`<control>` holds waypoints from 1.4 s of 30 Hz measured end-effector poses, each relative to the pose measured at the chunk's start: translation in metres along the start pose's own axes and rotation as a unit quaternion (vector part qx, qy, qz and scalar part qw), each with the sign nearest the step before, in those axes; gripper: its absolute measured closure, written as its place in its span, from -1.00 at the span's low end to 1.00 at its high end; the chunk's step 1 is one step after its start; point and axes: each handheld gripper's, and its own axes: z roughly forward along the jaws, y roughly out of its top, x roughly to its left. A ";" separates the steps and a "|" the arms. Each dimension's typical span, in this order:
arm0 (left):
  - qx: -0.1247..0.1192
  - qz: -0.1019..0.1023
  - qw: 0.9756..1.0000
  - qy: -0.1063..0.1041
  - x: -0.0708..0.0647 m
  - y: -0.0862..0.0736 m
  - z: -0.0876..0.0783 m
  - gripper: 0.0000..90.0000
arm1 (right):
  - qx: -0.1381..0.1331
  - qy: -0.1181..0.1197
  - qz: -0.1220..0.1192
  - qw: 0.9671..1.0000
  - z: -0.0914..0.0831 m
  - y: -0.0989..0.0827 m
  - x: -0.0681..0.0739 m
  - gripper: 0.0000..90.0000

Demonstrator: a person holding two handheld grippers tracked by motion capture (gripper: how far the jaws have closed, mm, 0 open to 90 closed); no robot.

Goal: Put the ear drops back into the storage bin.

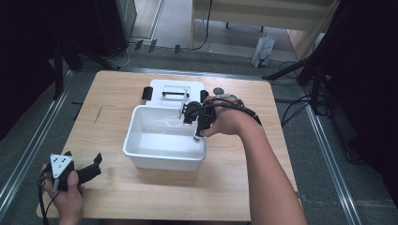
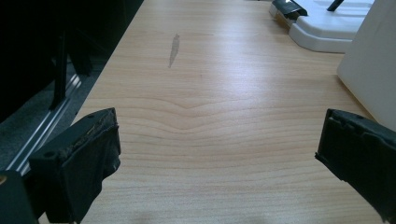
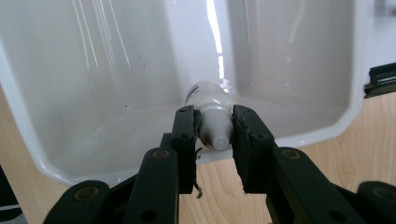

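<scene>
Bottle: small white bottle (image 3: 211, 108), frame centre, clamped at its cap by the right gripper (image 3: 214, 135), body hanging inside the white bin (image 3: 56, 140).
Progress: likely mid-placement or mid-removal; bottle not released.
Right hand (image 1: 224, 120): reaching over the bin's right rim.
Left gripper (image 1: 89, 168): lower left, jaws spread, empty, low over the table (image 2: 224, 84).

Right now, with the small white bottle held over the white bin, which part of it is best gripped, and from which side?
By its cap end, from above the bin's near right rim. The small white bottle points body-first into the white bin, leaving the narrow cap toward the right gripper, whose jaws already pinch it from both sides. The cap looks narrow enough to fit between them; the wider body lies beyond.
</scene>
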 end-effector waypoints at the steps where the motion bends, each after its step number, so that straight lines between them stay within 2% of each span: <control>1: 0.000 0.000 1.000 0.001 0.000 0.000 0.000 -1.00 | -0.001 0.000 -0.003 1.000 0.002 0.000 0.000 0.60; 8: -0.001 0.001 1.000 0.001 0.000 0.000 0.000 -1.00 | -0.001 0.003 -0.025 1.000 0.016 -0.001 0.001 0.60; 19: -0.001 0.002 1.000 0.001 -0.001 0.000 0.000 -1.00 | 0.003 -0.008 -0.030 1.000 0.031 0.000 0.003 0.59; 20: -0.002 0.000 1.000 0.001 -0.001 0.000 0.000 -1.00 | 0.004 -0.010 -0.039 0.999 0.033 0.000 0.003 0.59; 22: -0.002 0.000 1.000 0.000 -0.001 0.000 0.000 -1.00 | 0.006 -0.008 -0.036 0.999 0.034 0.000 0.004 0.59; 28: -0.001 0.002 1.000 0.001 -0.001 0.000 0.000 -1.00 | 0.014 -0.017 -0.046 0.999 0.045 0.002 0.003 0.59; 30: -0.001 0.002 1.000 0.000 0.000 0.000 0.000 -1.00 | 0.018 -0.015 -0.039 0.999 0.047 0.002 0.004 0.59; 34: 0.000 0.002 1.000 0.001 0.000 0.000 0.000 -1.00 | 0.023 -0.016 -0.041 0.999 0.049 0.003 0.003 0.61; 42: -0.001 0.001 1.000 0.001 -0.001 0.000 -0.001 -1.00 | 0.019 -0.014 -0.031 0.999 0.049 0.003 0.002 0.69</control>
